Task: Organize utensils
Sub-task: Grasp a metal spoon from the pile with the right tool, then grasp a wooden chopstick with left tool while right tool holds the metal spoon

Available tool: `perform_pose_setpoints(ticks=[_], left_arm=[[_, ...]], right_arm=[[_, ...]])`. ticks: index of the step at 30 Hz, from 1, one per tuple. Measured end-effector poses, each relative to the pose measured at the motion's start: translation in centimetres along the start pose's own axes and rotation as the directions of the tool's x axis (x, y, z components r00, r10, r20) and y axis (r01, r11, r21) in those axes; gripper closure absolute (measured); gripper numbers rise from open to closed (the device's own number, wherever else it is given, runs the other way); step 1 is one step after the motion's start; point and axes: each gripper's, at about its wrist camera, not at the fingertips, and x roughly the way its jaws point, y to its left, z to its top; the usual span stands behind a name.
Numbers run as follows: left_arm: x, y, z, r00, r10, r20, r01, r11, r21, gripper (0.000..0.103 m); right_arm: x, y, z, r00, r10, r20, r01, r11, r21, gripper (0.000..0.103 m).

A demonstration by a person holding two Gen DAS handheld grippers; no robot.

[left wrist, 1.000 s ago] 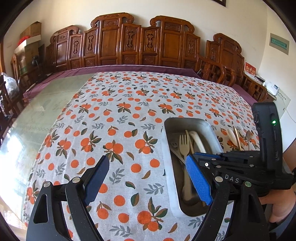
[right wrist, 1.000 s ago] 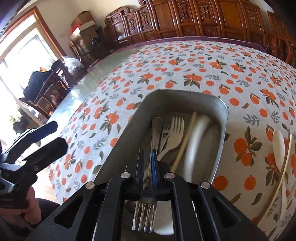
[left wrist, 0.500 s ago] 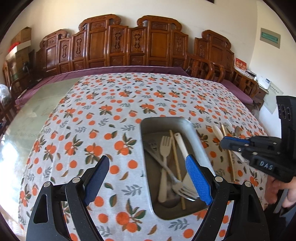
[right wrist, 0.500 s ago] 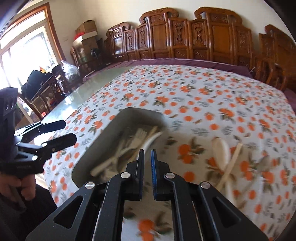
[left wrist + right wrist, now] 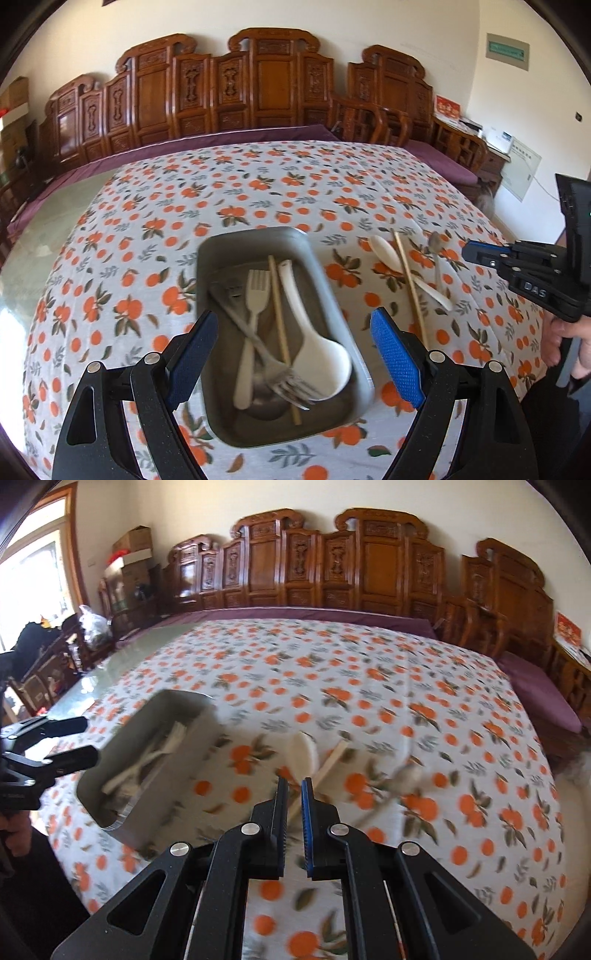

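Note:
A grey metal tray sits on the orange-print tablecloth and holds a white fork, a metal fork, a white spoon and a chopstick. My left gripper hangs open above the tray's near half, nothing between its fingers. To the right of the tray lie a white spoon, a chopstick and a blurred metal spoon. My right gripper is shut and empty, just in front of them. It also shows at the right edge.
Carved wooden chairs line the far side of the table. Bare glass tabletop lies left of the cloth. The left gripper and a hand show at the left edge of the right wrist view. A low cabinet stands at the right.
My right gripper has swung right, from over the tray to the loose utensils on the cloth. The left gripper shifted right, so the tray now lies between its fingers.

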Motion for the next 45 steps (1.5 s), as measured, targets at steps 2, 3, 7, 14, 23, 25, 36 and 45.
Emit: perform_pose_setpoints(ticks=[2,3,7,14,23,25,36,45], left_arm=[[0.1,-0.6,0.0,1.0,-0.01,0.0,0.01,1.0,0.009,0.022],[0.2,-0.9,0.0,1.0,-0.013,-0.001,0.013,1.0,0.012,0.022],[0.4,-1.9,-0.1,1.0,-0.029,-0.001,0.03,0.999,0.025,0.022],[0.7,-3.6,-0.2,0.999,-0.041,-0.005,0.041,0.998,0.05,0.022],[0.8,-5.2,-0.3,0.997,-0.074,-0.022,0.075,0.996,0.057,0.023],[0.9,-5.6,-0.3,0.997,-0.069,-0.017,0.07,0.996,0.063,0.023],[3.3,-7.7,-0.2,0.996,-0.066,-0.062,0.072,0.993,0.091,0.023],[4.5,-8.6,0.2,0.994,-0.06,-0.086,0.07,0.991,0.114,0.023]], right_arm=[[0.3,-0.8,-0.5,1.0,-0.014,-0.007,0.015,1.0,0.017,0.094],[0.5,-1.3,-0.8,1.0,-0.022,-0.01,0.023,0.999,0.026,0.094],[1.4,-3.1,-1.8,0.999,-0.033,-0.024,0.034,0.997,0.067,0.08],[3.7,-3.8,-2.9,0.997,-0.033,-0.076,0.037,0.997,0.062,0.079],[4.7,-5.6,-2.7,0.997,-0.034,-0.076,0.042,0.993,0.109,0.079],[5.5,-6.2,-2.5,0.996,-0.036,-0.086,0.047,0.99,0.13,0.079],[9.5,-8.4,-1.1,0.986,-0.118,-0.122,0.136,0.979,0.151,0.073],[10.6,-10.8,0.2,0.99,-0.093,-0.109,0.115,0.969,0.217,0.073]])
